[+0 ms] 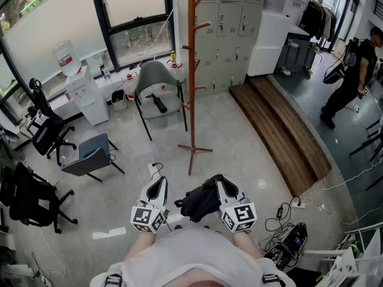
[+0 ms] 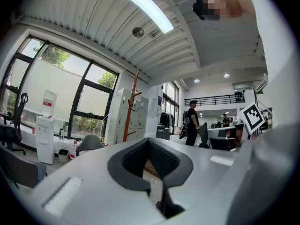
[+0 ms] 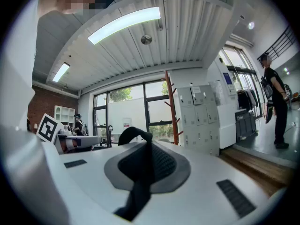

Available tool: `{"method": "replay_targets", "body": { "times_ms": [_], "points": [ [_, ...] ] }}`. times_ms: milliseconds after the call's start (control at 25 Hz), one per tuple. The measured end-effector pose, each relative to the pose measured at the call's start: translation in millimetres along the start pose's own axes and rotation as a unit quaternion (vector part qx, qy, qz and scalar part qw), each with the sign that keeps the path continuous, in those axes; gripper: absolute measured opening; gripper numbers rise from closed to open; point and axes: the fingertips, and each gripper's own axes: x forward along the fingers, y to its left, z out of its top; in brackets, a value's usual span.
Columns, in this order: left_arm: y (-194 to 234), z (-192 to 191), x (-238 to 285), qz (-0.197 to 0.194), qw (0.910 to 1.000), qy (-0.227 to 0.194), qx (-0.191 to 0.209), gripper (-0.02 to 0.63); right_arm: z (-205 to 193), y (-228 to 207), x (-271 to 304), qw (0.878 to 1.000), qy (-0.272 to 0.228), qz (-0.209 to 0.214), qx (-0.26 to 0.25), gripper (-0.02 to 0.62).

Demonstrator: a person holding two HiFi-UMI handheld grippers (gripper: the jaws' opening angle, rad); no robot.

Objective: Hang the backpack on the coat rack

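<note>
My right fingers [image 3: 165, 164] are pressed together on a black strap [image 3: 139, 184] of the backpack [image 1: 200, 201]. The strap runs up between the pads and arches into a loop just past their tips. So the right gripper [image 1: 222, 185] holds the backpack at that strap, and the dark bundle hangs against its left side, low in front of my body and above the pale tiled floor [image 1: 239, 154]. My left fingers [image 2: 135, 162] are drawn together at their tips, leaving only a thin slit behind them, and nothing sits between them. The left gripper [image 1: 158, 185] is level beside the right one, close to the backpack but not touching it. Both marker cubes are just in front of my shirt. Ahead of both grippers, well apart from them, the wooden coat rack [image 1: 191, 70] stands upright on its spread feet, its pegs bare. A grey chair [image 1: 157, 85] is just to its left, with a small black thing [image 1: 157, 103] lying on the seat. Further left are a white water dispenser [image 1: 84, 94] under the windows and some black office chairs [image 1: 45, 133]. Grey lockers [image 1: 226, 23] line the wall behind the rack. To the right a low wooden step [image 1: 281, 130] runs back, and a person in black [image 1: 353, 76] stands beyond it.
</note>
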Motion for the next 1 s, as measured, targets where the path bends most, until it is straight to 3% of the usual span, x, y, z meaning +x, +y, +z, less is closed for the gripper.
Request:
{"method": "replay_targets", "body": {
  "times_ms": [440, 1000],
  "points": [
    [13, 3, -10, -0.009, 1.0000, -0.004, -0.003, 0.009, 1, 21, 8, 1.000, 0.004, -0.002, -0.010, 0.018],
    [37, -3, -13, -0.033, 0.9993, 0.003, -0.014, 0.009, -4, 34, 21, 0.999, 0.015, -0.035, -0.006, 0.018]
  ]
}}
